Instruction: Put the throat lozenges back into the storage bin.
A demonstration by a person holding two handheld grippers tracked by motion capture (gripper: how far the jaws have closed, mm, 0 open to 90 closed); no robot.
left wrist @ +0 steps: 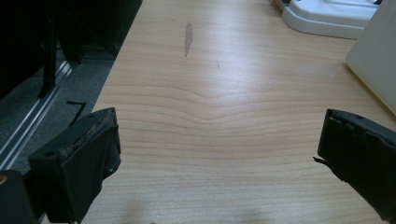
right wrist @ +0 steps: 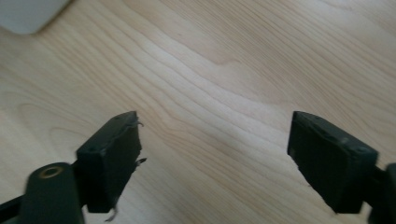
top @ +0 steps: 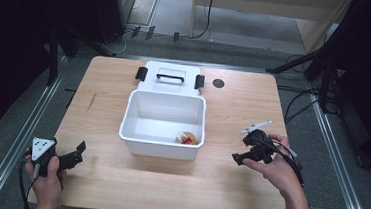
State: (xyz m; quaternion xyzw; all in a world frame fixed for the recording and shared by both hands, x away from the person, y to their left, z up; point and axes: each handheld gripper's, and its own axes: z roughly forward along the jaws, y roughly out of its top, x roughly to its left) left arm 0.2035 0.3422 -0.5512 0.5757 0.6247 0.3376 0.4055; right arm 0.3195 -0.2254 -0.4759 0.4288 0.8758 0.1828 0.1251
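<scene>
A white plastic box (top: 135, 111) stands open in the middle of the wooden table (top: 227, 183), its lid (top: 170, 77) with black latches lying flat behind it. Inside the box, at the front right corner, lies a small red and tan object (top: 187, 138). My left gripper (top: 78, 152) rests at the table's front left, held in a hand, jaws wide apart over bare wood (left wrist: 215, 135). My right gripper (top: 239, 158) sits to the right of the box, also open, with nothing between its fingers (right wrist: 112, 154).
A small dark round mark (top: 218, 83) shows on the table at the back right of the lid. A grey smear (left wrist: 188, 37) marks the wood ahead of the left gripper. The box's corner (right wrist: 28, 14) is at the top left of the right gripper view. Dark stands and cables surround the table.
</scene>
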